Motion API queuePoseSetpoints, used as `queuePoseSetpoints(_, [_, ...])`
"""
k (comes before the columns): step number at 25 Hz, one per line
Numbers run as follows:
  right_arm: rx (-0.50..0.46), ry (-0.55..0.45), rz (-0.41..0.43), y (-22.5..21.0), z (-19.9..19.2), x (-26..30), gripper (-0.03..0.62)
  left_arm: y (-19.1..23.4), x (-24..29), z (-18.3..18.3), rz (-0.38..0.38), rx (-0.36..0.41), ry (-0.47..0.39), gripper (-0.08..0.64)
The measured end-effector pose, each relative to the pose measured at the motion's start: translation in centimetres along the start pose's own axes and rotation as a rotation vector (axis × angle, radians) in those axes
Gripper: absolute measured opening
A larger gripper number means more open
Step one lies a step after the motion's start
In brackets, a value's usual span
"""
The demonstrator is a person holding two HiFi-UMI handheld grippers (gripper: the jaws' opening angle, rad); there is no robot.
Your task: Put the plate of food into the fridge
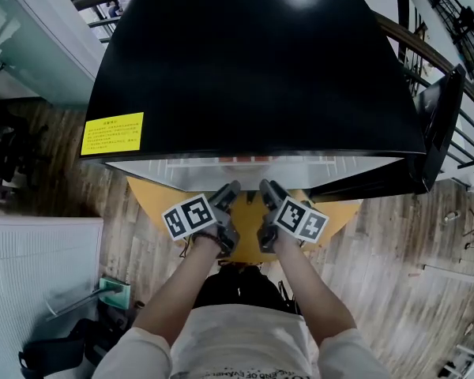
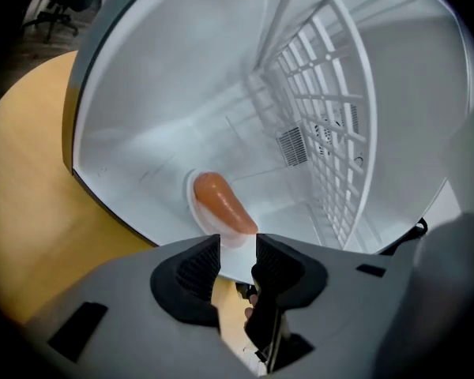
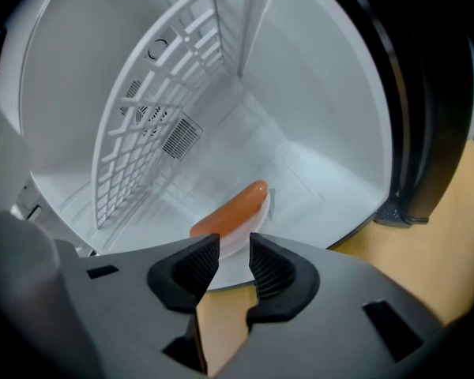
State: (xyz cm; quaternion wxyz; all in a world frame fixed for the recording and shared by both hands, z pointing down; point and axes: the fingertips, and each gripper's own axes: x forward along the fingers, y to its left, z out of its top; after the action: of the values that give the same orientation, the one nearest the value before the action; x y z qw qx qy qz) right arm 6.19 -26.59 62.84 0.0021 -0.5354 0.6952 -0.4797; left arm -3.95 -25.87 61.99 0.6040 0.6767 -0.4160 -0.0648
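Note:
A small white plate (image 2: 191,200) with an orange sausage (image 2: 221,201) lies on the white floor inside the open fridge (image 1: 253,61). In the left gripper view it sits just beyond the fingertips of my left gripper (image 2: 237,247), whose jaws stand open with no pad pressing on it. The right gripper view shows the same sausage (image 3: 231,208) and plate (image 3: 265,205) ahead of my right gripper (image 3: 235,247), also open and holding nothing. In the head view both grippers, left (image 1: 229,192) and right (image 1: 267,189), hover side by side at the fridge's mouth; the plate is hidden there.
A white wire rack (image 2: 332,125) stands upright against the fridge's inner wall, also visible as the rack (image 3: 154,109). The black fridge door (image 1: 442,125) hangs open at the right. The fridge rests on a round yellow table (image 1: 150,204). A wooden floor surrounds it.

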Motion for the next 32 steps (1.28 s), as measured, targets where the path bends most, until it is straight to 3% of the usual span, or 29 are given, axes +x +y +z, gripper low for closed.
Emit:
queuePoseSetpoints(5, [-0.067,0.001,0.012,1.8,-0.8,-3.3,0.067,-2.2,-3.6,-1.2,-0.030,0.166,0.028,0.099])
queuePoseSetpoints(8, [-0.101,-0.004,0.049,3.4,-1.2,-5.8,0.051,-4.0,-5.8,-2.0,-0.054,0.228,0.023,0.047])
queuePoseSetpoints(14, [-0.157,0.001,0.123,6.1,-3.2,-10.1,0.040,-6.8,-9.8,-4.0,-0.081,0.402,0.038,0.025])
queuePoseSetpoints(23, [-0.378,0.022,0.118,8.3,-5.1,-15.1,0.031,-7.1,-14.0,-7.3,0.010,0.634,0.038,0.023])
queuePoseSetpoints(26, [-0.417,0.028,0.124,9.0,-5.5,-16.2,0.031,-7.2,-15.0,-8.0,0.031,0.662,0.024,0.023])
queuePoseSetpoints(32, [-0.366,0.064,0.157,9.8,-7.7,-17.1,0.028,-7.0,-15.8,-9.4,0.064,0.659,0.029,0.023])
